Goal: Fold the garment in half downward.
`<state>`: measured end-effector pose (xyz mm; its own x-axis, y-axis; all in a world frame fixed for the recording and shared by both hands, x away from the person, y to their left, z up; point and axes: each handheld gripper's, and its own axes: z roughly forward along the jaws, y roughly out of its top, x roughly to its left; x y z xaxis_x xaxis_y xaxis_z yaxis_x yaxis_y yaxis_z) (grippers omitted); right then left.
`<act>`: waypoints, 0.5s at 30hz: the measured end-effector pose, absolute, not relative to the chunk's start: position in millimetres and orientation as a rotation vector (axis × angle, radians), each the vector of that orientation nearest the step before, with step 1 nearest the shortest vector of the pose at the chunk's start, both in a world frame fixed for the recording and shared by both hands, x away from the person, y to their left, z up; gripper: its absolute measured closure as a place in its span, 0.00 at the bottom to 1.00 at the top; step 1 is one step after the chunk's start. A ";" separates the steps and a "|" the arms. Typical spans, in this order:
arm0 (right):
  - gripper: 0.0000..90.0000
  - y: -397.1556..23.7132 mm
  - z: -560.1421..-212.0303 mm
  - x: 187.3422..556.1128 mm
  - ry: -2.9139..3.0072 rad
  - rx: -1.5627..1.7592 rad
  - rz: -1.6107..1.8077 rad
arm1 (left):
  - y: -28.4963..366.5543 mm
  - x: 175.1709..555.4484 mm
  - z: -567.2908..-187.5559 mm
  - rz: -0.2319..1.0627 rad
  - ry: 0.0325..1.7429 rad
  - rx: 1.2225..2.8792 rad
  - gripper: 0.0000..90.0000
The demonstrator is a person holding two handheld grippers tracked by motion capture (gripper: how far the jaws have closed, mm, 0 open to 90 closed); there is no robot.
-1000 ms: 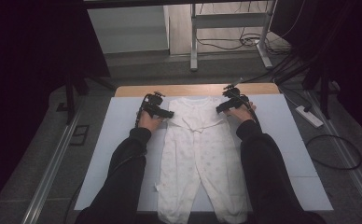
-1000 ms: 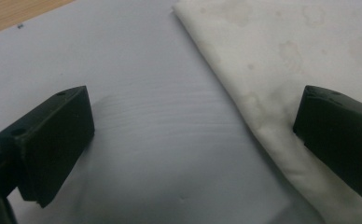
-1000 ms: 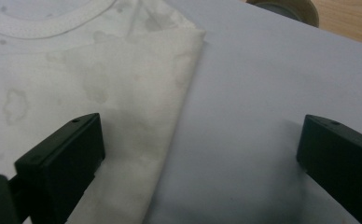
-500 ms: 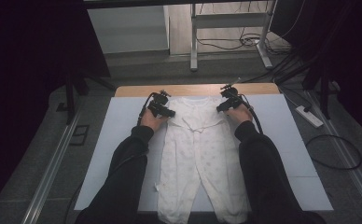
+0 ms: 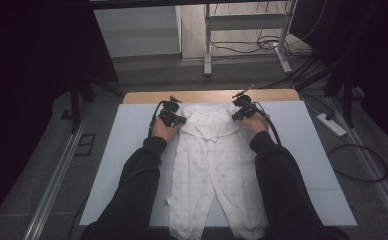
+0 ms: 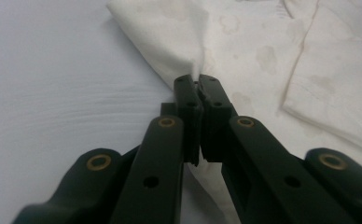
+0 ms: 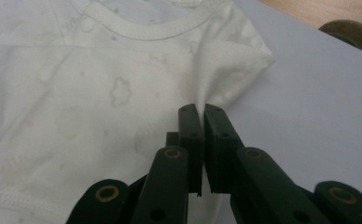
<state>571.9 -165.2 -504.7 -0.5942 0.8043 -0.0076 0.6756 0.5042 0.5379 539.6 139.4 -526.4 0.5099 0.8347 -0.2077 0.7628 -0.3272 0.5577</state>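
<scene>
Setting: recording lab or test studio, not a home. Evidence: desk [image 5: 132, 145] with a pale blue-white mat over a wooden top, its far wooden edge bare; dark curtains or panels [image 5: 42, 50] closing off both sides; bare grey floor with metal rails [image 5: 57, 175] running along it; loose black cables [image 5: 362, 165] and a white power strip [image 5: 332, 125] on the floor (right of the desk); metal frame legs [image 5: 208, 45] beyond the desk.

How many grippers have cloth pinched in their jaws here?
2. The left gripper pinches the white baby romper at its left shoulder edge; the right gripper pinches its right shoulder edge, both at the table's far end.
</scene>
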 end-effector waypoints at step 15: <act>0.95 -179.2 -471.2 545.0 2.435 1.154 0.943 | 150.8 501.8 -503.7 0.350 1.101 2.028 0.97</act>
